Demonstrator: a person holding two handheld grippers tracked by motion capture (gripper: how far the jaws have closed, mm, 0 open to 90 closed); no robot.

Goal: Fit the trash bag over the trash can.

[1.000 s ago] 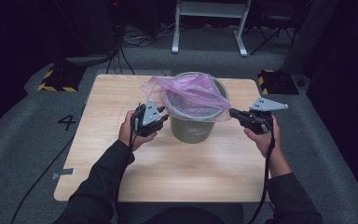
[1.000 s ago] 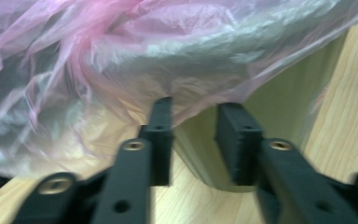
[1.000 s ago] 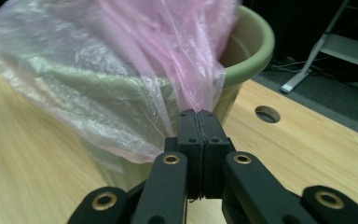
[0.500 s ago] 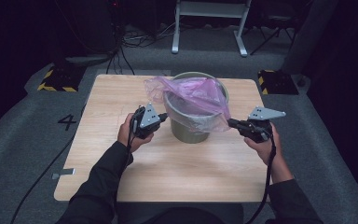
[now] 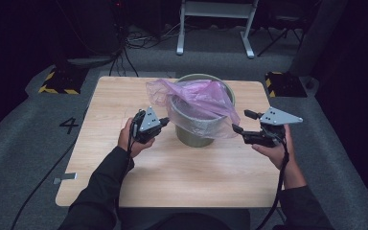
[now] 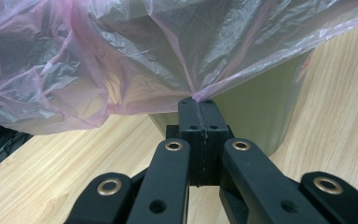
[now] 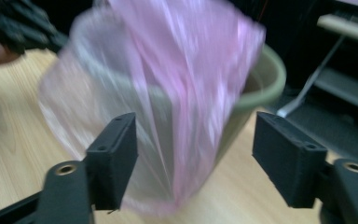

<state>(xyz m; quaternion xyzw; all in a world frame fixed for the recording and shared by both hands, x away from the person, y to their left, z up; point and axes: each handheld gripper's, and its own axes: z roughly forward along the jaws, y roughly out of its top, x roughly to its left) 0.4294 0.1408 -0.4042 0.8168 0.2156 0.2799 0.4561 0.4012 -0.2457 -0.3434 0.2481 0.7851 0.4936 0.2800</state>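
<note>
An olive-green bin (image 5: 201, 136) stands on the wooden table (image 5: 187, 177), with a pink see-through bag (image 5: 196, 96) draped over its rim. My left gripper (image 5: 165, 122) sits at the bin's left side. In the left gripper view this gripper (image 6: 198, 100) is shut on the edge of the bag (image 6: 98, 56), which is stretched in front of the bin (image 6: 256, 107). My right gripper (image 5: 241, 121) is just right of the bin. Its jaws have just been opening. In the right gripper view the right gripper (image 7: 196, 126) stands open, short of the blurred bag (image 7: 177, 70), with no pad pressing on it.
A white stand (image 5: 215, 28) and cables lie on the floor beyond the table. Black-and-yellow striped blocks (image 5: 57, 81) (image 5: 282, 84) sit by the far corners. A "4" (image 5: 69, 125) is marked on the grey floor at the left. The table's near half is bare wood.
The right gripper opened and let go of the bag's edge, then drew back a little toward the person. The bag now hangs down the bin's right side. The left gripper stayed put.
</note>
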